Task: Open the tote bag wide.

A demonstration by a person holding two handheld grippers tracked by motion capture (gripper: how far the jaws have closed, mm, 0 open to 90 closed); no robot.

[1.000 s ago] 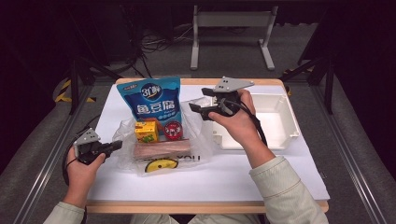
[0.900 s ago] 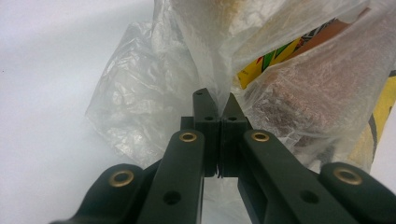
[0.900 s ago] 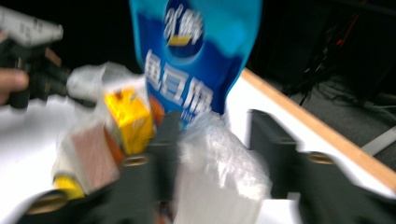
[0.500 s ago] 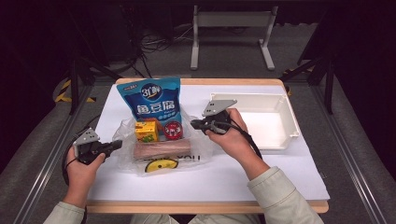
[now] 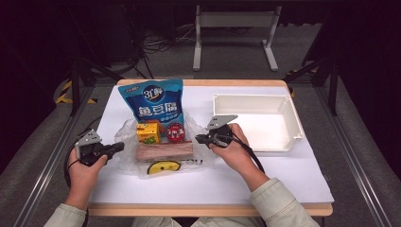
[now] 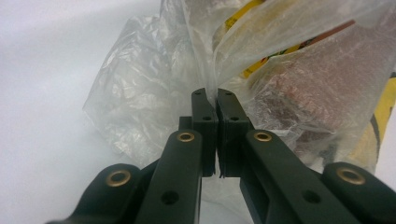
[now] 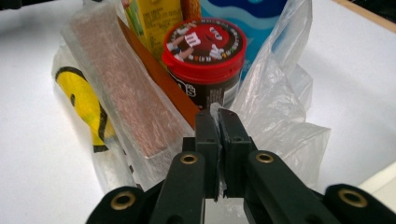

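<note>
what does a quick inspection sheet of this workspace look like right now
surface: white table top with a wooden edge, bare around the things.
job's things: clear plastic bag lying flat, holding a blue snack pouch, a yellow carton, a red-lidded candy tub and a brown block.
clutter: empty white tray to the right of the bag.
grippers: left hand-held gripper shut on the bag's left edge; right hand-held gripper shut on its right edge.
cables: black cable trailing along the right wrist; loose cables on the floor behind.
surroundings: dark room, grey metal stand beyond the table.
</note>
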